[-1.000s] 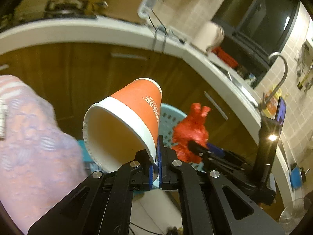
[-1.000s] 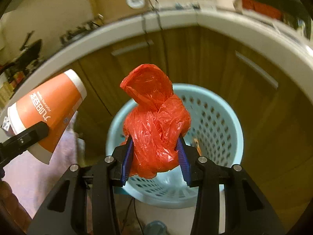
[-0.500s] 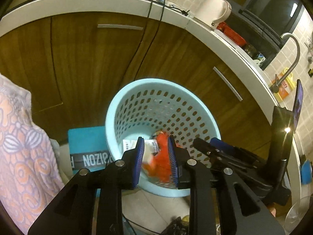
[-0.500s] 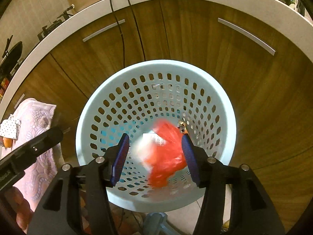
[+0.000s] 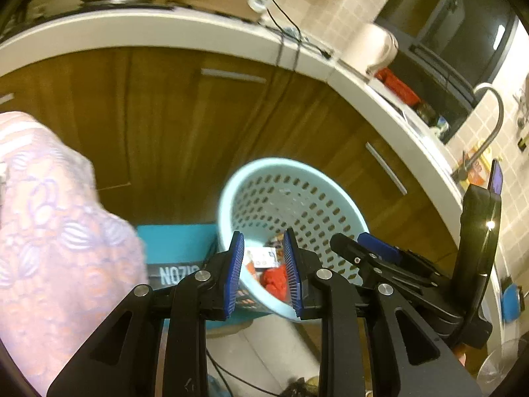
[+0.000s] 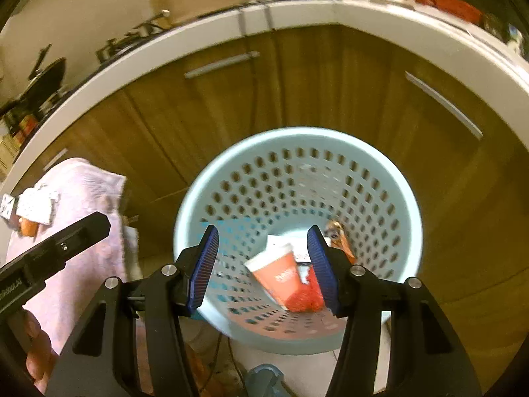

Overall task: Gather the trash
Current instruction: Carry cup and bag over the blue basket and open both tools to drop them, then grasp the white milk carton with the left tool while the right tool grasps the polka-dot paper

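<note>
A light blue perforated basket [image 6: 390, 178] stands on the floor before wooden cabinets; it also shows in the left wrist view [image 5: 251, 178]. Inside it lie an orange paper cup [image 6: 281, 276], a red plastic bag [image 6: 305, 299] and some white wrappers [image 6: 299, 246]. The red bag [image 5: 276, 279] shows in the left wrist view too. My right gripper [image 6: 263, 264] is open and empty above the basket's near rim. My left gripper [image 5: 263, 271] is open and empty, also above the near rim.
A pink patterned cloth [image 5: 49, 231] hangs at the left, also in the right wrist view [image 6: 82, 205]. A teal box [image 5: 175, 248] lies beside the basket. A white countertop [image 5: 165, 29] with cables, a kettle [image 5: 380, 46] and a faucet [image 5: 489, 115] runs above the cabinets.
Both grippers opened and dropped their loads: the orange cup and the red bag fell into the basket. Both grippers have since drawn back and tilted up a little.
</note>
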Motion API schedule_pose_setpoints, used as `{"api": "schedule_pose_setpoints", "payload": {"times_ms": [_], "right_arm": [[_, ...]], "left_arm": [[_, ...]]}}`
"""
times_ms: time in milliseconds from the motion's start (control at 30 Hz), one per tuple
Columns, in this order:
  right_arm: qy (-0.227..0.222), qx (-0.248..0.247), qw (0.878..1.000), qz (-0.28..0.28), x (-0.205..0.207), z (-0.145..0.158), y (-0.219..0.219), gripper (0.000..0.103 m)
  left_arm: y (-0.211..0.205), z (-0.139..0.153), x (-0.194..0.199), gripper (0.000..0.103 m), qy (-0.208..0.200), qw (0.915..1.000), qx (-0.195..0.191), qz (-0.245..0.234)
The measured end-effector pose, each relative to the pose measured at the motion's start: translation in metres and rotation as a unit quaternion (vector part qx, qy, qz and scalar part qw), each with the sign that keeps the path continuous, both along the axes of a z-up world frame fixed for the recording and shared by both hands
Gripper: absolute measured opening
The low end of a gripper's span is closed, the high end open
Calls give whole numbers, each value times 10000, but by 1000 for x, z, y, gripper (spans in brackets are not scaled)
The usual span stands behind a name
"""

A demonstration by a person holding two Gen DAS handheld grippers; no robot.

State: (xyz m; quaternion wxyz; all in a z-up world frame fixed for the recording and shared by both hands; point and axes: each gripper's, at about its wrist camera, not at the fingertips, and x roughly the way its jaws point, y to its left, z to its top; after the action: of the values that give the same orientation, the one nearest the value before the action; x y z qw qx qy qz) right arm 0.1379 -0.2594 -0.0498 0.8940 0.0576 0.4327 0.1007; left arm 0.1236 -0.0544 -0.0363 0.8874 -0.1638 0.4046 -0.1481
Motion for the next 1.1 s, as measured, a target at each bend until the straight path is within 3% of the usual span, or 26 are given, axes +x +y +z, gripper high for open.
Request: {"api": "schedule_pose_setpoints", "payload": {"times_ms": [300, 500, 600, 700, 767, 900, 967, 1100], "right_arm": [[-556, 74, 9944, 896, -20, 45, 82, 52], [-897, 112, 9843, 1515, -30, 67, 152, 52], [-1052, 138, 9790, 1740, -34, 70, 183, 52], [-1139, 266, 9721, 2034, -36, 71, 218, 52], [-1234, 328, 9673, 2191, -37, 71, 243, 52], [-1436, 396, 9604, 2354, -34, 66, 279, 52], [-1457, 343, 9594, 2392, -29, 58, 298, 52], [-1284, 502, 9585, 2494, -21, 39, 317, 52]], "left_arm": [[76, 36, -37, 24, -392, 9961, 9, 787], [144, 59, -69, 28, -651, 9858, 152, 1541], [181, 66, -84, 40, -747, 9765, 266, 2002], [219, 70, -96, 41, -777, 9649, 370, 2482], [247, 73, -104, 42, -783, 9502, 534, 2968], [291, 75, -116, 49, -797, 9297, 603, 3545], [307, 75, -113, 51, -774, 9191, 881, 3761], [322, 67, -95, 55, -656, 9115, 1345, 3831]]}}
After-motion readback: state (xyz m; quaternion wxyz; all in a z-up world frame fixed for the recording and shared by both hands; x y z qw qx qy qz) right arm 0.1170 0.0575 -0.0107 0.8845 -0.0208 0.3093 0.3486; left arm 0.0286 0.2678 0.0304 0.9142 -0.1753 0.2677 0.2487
